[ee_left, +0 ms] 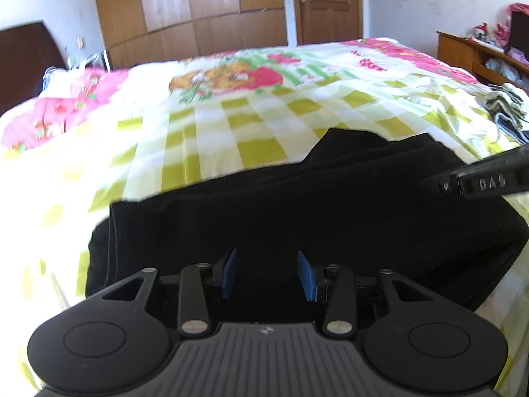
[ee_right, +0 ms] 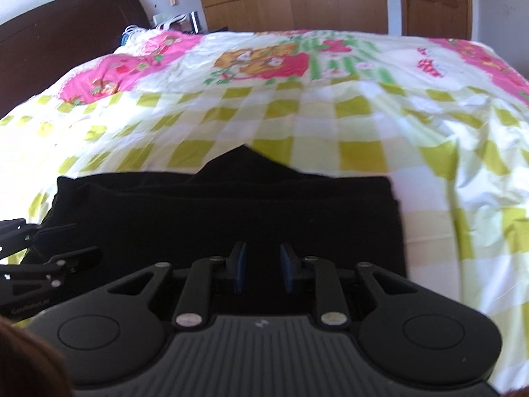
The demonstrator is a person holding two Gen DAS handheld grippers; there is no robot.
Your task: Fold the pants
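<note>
Black pants (ee_left: 297, 205) lie folded in a thick rectangle on the bed's checked sheet (ee_left: 211, 122); a small peak of cloth sticks out at the far edge. They also show in the right wrist view (ee_right: 231, 205). My left gripper (ee_left: 267, 273) is open and empty, its blue pads over the near edge of the pants. My right gripper (ee_right: 263, 269) is open and empty above the pants' near edge. The right gripper shows at the right of the left wrist view (ee_left: 479, 183); the left gripper shows at the left of the right wrist view (ee_right: 43, 258).
The bed has a yellow-green checked and pink cartoon sheet (ee_right: 363, 125). A dark headboard (ee_right: 59, 33) is at the far left, wooden wardrobe (ee_left: 191, 10) and door (ee_left: 327, 3) behind. A striped garment (ee_left: 506, 106) lies at the bed's right edge, near a wooden shelf (ee_left: 469, 53).
</note>
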